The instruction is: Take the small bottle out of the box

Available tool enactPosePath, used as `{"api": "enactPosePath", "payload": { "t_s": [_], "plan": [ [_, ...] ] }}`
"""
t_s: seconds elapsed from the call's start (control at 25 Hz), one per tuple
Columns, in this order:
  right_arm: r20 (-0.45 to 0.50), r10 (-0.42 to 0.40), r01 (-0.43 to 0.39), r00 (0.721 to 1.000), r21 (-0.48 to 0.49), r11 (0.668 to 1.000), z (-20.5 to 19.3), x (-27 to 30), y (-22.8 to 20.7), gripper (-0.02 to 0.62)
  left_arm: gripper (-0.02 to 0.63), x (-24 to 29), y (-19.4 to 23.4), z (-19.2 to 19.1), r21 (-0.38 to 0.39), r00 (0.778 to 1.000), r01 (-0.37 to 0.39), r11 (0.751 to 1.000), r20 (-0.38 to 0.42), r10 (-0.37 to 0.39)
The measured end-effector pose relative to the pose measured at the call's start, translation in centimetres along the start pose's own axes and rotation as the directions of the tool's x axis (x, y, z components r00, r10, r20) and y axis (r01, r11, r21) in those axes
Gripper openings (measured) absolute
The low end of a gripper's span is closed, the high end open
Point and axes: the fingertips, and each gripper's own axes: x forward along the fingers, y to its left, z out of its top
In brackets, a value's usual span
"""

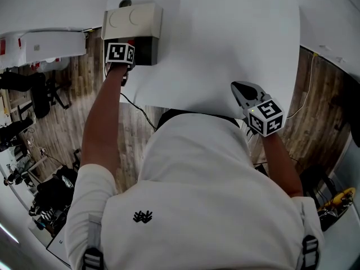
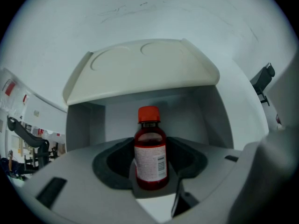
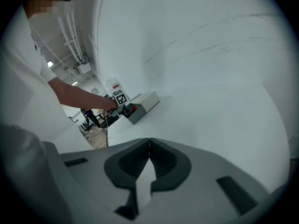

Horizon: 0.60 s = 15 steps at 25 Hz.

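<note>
The small bottle (image 2: 150, 157) has an orange-red cap, dark red contents and a white label. It stands upright in the mouth of the beige box (image 2: 140, 69), under the box's raised lid. In the head view the box (image 1: 133, 21) sits at the far left of the white table (image 1: 225, 44). My left gripper (image 1: 125, 62) reaches into its dark opening. Its jaws close round the bottle's lower body, with the dark pads (image 2: 119, 164) against both sides. My right gripper (image 1: 246, 93) rests over the table's near right side, shut and empty, its tips meeting (image 3: 149, 141).
A black cable (image 1: 138, 108) trails off the table's near edge below the box. The table's front edge runs just ahead of my body, with wooden floor (image 1: 62, 111) on both sides. Chairs and clutter stand on the left. The box (image 3: 145, 101) shows far off in the right gripper view.
</note>
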Motion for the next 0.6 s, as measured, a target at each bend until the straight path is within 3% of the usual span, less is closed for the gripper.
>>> {"api": "enactPosePath", "payload": {
  "t_s": [0.6],
  "plan": [
    [-0.009,0.049,-0.049,0.999,-0.023,0.999,1.0,1.0,0.1,0.006,0.224,-3.3,-0.8,1.4,-0.018,0.988,0.013,1.0,0.156,-0.01]
  ]
}}
